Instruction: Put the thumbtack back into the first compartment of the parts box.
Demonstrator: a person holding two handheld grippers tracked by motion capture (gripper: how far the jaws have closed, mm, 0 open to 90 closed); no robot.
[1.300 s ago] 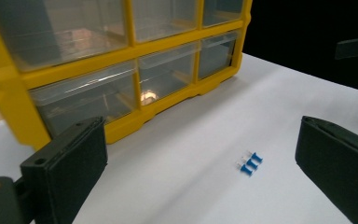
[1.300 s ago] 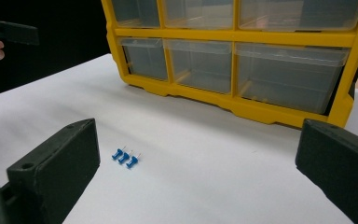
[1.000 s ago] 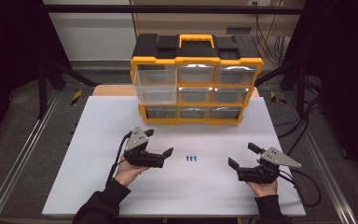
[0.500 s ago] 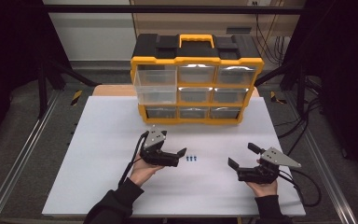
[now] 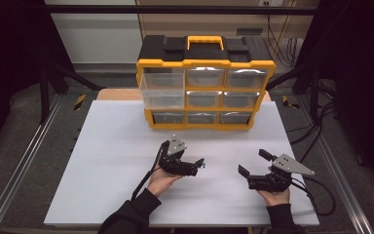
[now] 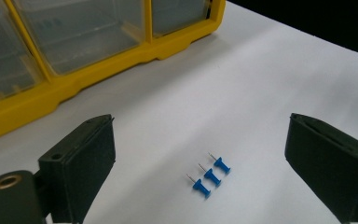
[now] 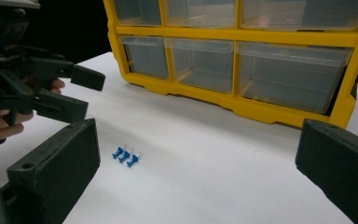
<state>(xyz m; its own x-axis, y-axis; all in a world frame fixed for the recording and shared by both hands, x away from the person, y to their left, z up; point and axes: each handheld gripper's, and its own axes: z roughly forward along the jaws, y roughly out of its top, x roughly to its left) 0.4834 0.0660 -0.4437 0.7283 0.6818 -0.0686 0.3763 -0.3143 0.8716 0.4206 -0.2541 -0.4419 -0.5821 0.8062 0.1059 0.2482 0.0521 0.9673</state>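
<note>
A white worktop [image 5: 117, 161] carries a yellow drawer organizer [image 5: 205, 83] at its far side, with dark floor beyond every edge. Three blue push pins [image 6: 211, 176] lie side by side on the bare sheet, just ahead of the left tool [image 5: 191, 166] and well clear of the organizer. That tool holds nothing; its jaws have just been closing a little from wide open, with the pins ahead of them and untouched. The right tool [image 5: 253, 163] rests apart, jaws wide and empty. To do this well, I would come down over one end pin (they lie nearly touching) and pinch its head across, keeping the needle away from the pads. There is ample open worktop all round the pins.
</note>
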